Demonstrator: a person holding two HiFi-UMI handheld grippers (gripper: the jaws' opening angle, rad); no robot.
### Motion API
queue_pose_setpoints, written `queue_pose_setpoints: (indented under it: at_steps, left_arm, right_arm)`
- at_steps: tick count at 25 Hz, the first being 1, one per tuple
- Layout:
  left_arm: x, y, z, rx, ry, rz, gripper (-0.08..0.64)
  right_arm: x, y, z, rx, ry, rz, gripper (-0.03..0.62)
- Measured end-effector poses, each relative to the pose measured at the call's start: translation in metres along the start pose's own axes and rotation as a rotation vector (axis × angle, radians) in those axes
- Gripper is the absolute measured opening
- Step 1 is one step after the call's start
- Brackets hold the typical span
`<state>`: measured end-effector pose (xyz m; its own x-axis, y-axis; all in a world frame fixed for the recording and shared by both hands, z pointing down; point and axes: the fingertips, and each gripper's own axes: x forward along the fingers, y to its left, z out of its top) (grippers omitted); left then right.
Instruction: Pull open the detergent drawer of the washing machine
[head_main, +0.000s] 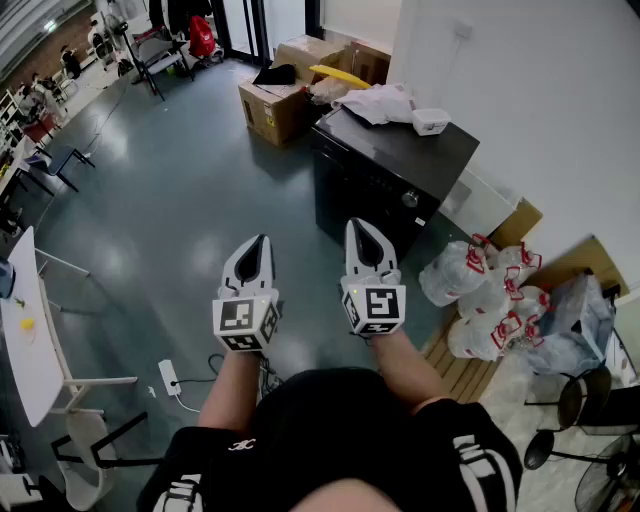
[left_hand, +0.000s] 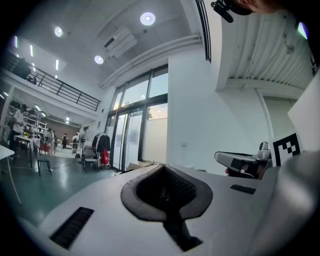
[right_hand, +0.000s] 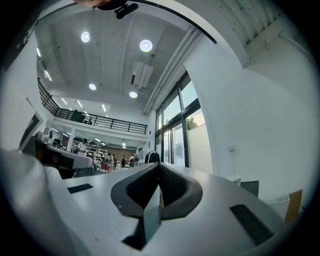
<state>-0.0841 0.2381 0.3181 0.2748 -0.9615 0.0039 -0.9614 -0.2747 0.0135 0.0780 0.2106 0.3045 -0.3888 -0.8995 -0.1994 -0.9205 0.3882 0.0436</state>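
Observation:
In the head view the black washing machine (head_main: 385, 165) stands against the white wall, with its front facing me and a round knob (head_main: 409, 198) near its top right corner. I cannot make out the detergent drawer on that dark front. My left gripper (head_main: 258, 243) is held above the floor, left of the machine and short of it, shut and empty. My right gripper (head_main: 361, 228) is closer, its tip just before the machine's lower front, also shut with nothing in it. Both gripper views look level across the room, showing shut jaws (left_hand: 166, 186) (right_hand: 158, 186).
White cloth (head_main: 380, 102) and a small white box (head_main: 430, 121) lie on the machine's top. Cardboard boxes (head_main: 280, 100) stand behind it. Bags with red handles (head_main: 490, 290) sit on a pallet at the right. A power strip (head_main: 169, 378) lies on the floor; a white table (head_main: 25, 340) stands at left.

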Motion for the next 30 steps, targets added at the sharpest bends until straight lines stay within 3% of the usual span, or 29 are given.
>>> queue_pose_setpoints:
  at_steps: [12,23,30]
  left_arm:
    - [-0.007,-0.055,0.002,0.028,-0.003,0.002,0.002]
    - [0.002,-0.123,-0.004,0.016,-0.017,0.050,0.002]
    - [-0.001,-0.137,-0.007,0.007,-0.029,0.070,0.002]
  right_arm:
    - [-0.034,-0.038,0.002,0.030,-0.005,0.004,0.002]
    - [-0.064,-0.092,-0.007,0.043,0.022,0.087,0.002]
    - [-0.077,-0.099,-0.005,0.038,0.007,0.113,0.002]
